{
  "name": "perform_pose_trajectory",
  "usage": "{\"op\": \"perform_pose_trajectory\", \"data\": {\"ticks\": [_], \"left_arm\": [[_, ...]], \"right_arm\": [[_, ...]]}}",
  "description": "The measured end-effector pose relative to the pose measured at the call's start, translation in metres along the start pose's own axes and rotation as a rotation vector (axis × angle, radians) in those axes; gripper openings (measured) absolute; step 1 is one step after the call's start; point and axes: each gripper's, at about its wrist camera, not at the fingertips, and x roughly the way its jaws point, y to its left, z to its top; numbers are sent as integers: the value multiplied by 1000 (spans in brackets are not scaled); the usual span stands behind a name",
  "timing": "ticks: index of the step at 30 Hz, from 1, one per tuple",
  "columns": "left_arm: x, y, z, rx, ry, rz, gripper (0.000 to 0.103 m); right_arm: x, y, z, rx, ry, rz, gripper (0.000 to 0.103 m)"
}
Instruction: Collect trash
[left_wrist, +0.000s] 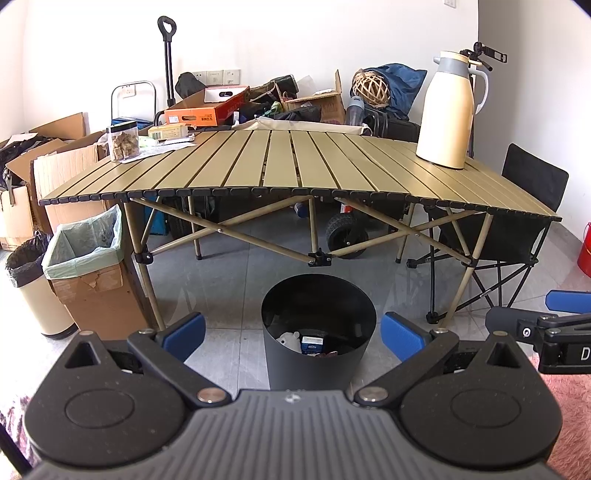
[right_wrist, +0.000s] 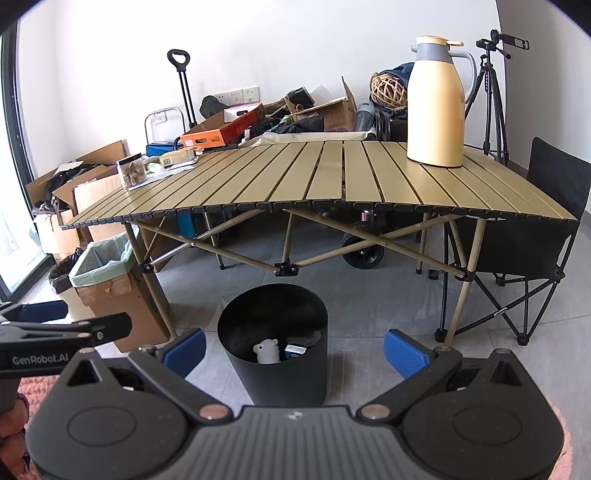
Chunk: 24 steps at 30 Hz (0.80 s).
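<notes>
at the far left a cream bin with a black liner (left_wrist: 27, 280) stood beside a cardboard box lined with a green bag (left_wrist: 86, 254), both just off the left end of a slatted folding table (left_wrist: 295, 162). on the table's left corner sat a clear jar of brown pieces (left_wrist: 123, 142), with papers next to it. in the middle, on the grey floor in front of the table, a black round bin (left_wrist: 317, 332) held the trash: a small white bear-shaped bottle (right_wrist: 266, 350) and a blue and white carton (left_wrist: 312, 344). the left gripper (left_wrist: 293, 334) hovered near the bin, its blue pads spread wide and holding nothing. the right gripper (right_wrist: 294, 350) was likewise released and empty. a cream thermos jug (left_wrist: 447, 110) stood on the table's right side, with a black folding chair (left_wrist: 517, 229) beyond it
</notes>
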Motion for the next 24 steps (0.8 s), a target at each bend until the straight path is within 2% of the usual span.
{"op": "perform_pose_trajectory", "data": {"ticks": [24], "left_arm": [[-2,-3,0,-2,-14,0,103]], "right_arm": [[-3,1,0,-4,-3,1,103]]}}
